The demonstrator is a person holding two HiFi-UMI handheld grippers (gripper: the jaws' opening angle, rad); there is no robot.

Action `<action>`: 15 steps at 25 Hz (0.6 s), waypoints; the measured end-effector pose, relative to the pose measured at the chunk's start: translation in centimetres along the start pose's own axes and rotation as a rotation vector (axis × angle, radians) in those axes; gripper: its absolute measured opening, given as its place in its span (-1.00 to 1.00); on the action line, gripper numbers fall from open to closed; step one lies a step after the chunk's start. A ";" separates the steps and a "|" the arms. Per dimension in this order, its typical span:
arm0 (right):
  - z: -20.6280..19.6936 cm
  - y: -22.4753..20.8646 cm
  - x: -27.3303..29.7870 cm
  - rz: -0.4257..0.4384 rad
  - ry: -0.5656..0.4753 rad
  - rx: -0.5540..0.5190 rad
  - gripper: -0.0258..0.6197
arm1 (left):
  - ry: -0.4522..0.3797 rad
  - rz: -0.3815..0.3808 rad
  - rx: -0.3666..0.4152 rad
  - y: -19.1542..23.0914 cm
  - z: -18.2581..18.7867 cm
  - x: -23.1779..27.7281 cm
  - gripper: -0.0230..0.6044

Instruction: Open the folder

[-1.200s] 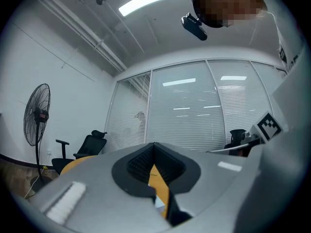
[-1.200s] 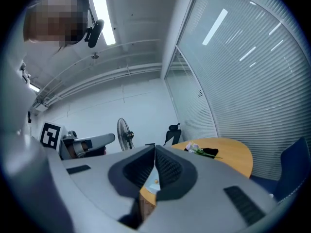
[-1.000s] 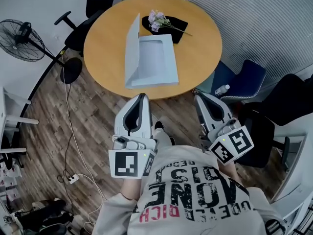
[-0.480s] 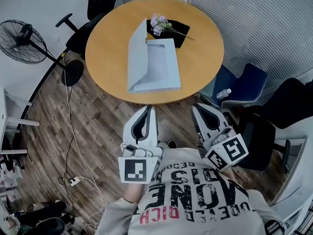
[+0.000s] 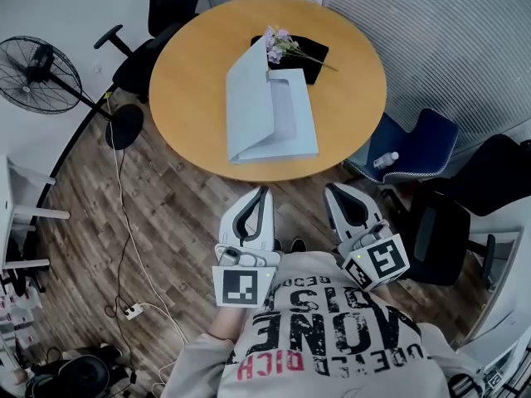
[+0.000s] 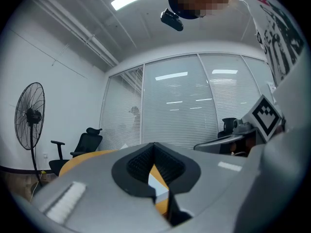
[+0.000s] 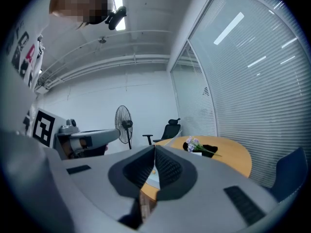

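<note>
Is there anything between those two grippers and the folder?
Only wooden floor and a bare strip of table before the folder, as the head view shows. The left gripper and right gripper sit short of the table's edge.

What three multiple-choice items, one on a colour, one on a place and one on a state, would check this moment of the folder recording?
1. What colour is the folder?
A. Red
B. Light blue
C. Green

2. Where do the flowers lie?
A. On the black cloth on the table
B. On top of the folder
C. On the floor

3. How do the left claw and right claw stand?
A. Both wide open
B. Left shut on the folder
C. Both shut, holding nothing

Answers:
1 B: the folder's cover and inside are pale blue.
2 A: the blooms rest on the dark cloth at the table's far side, beside the folder.
3 C: each gripper view shows the jaws together with nothing between them, and the head view shows both short of the table.
</note>
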State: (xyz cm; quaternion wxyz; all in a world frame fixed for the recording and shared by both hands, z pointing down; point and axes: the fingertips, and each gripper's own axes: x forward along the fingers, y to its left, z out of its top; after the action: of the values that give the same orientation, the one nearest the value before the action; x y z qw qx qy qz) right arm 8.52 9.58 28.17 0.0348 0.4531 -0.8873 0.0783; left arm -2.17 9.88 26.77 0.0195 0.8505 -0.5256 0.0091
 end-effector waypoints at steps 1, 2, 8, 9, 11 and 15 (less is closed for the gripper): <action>-0.1 0.2 0.2 -0.001 0.004 -0.003 -0.88 | 0.004 -0.002 0.000 0.3 -0.2 0.0 -0.89; -0.1 0.4 0.3 -0.002 0.006 -0.005 -0.88 | 0.007 -0.003 -0.001 0.6 -0.3 0.0 -0.89; -0.5 0.7 0.9 -0.016 0.023 0.006 -0.88 | 0.010 -0.003 -0.031 1.8 -0.7 0.1 -0.89; -0.5 0.8 1.0 -0.017 0.025 0.008 -0.88 | 0.011 -0.007 -0.031 1.9 -0.8 0.1 -0.89; -0.6 0.8 1.3 -0.018 0.028 0.011 -0.88 | 0.007 -0.020 -0.026 1.9 -0.8 0.4 -0.89; -0.7 1.0 1.6 -0.018 0.027 0.015 -0.88 | 0.007 -0.037 -0.031 1.6 -0.9 0.6 -0.89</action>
State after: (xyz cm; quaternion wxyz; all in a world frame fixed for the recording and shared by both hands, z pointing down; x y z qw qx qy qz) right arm 6.79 8.95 29.01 0.0444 0.4603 -0.8820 0.0907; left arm -3.35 8.68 27.72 0.0348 0.8596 -0.5097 0.0038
